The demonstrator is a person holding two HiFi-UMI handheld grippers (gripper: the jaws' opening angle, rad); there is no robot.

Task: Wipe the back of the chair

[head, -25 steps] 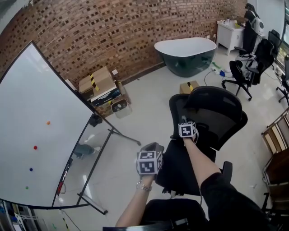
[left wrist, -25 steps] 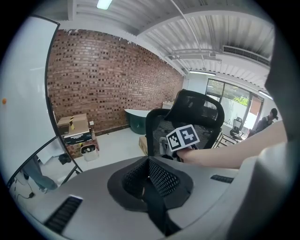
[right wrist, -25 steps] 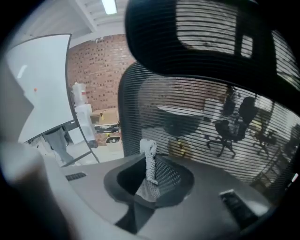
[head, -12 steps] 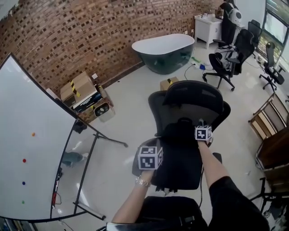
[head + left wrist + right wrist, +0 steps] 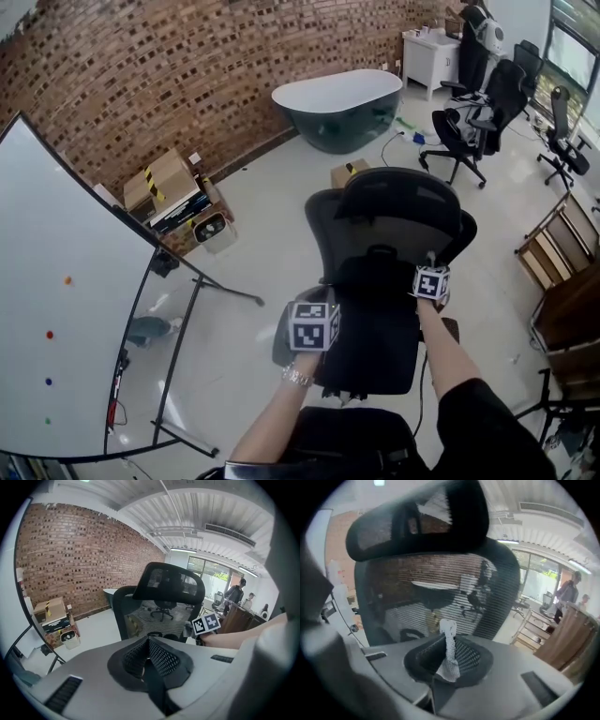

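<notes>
A black mesh office chair (image 5: 394, 220) stands in front of me, its back and headrest (image 5: 405, 195) turned toward me. My right gripper (image 5: 431, 277) is at the right side of the chair's back, shut on a small white cloth (image 5: 449, 651) that sticks up between its fingers. In the right gripper view the mesh back (image 5: 440, 588) fills the frame just ahead of the gripper (image 5: 446, 641). My left gripper (image 5: 313, 323) hangs lower at the left side of the chair, a little off it. Its jaws (image 5: 149, 641) are shut with nothing between them.
A large whiteboard on a stand (image 5: 66, 281) is at the left. Cardboard boxes (image 5: 169, 183) and a bathtub (image 5: 342, 98) sit along the brick wall. More office chairs (image 5: 469, 131) stand at the back right, a wooden shelf (image 5: 562, 272) at the right. People (image 5: 234, 592) stand far off.
My right gripper with the cloth has travelled from the middle of the chair's back to its right side and slightly down. The left gripper has barely moved.
</notes>
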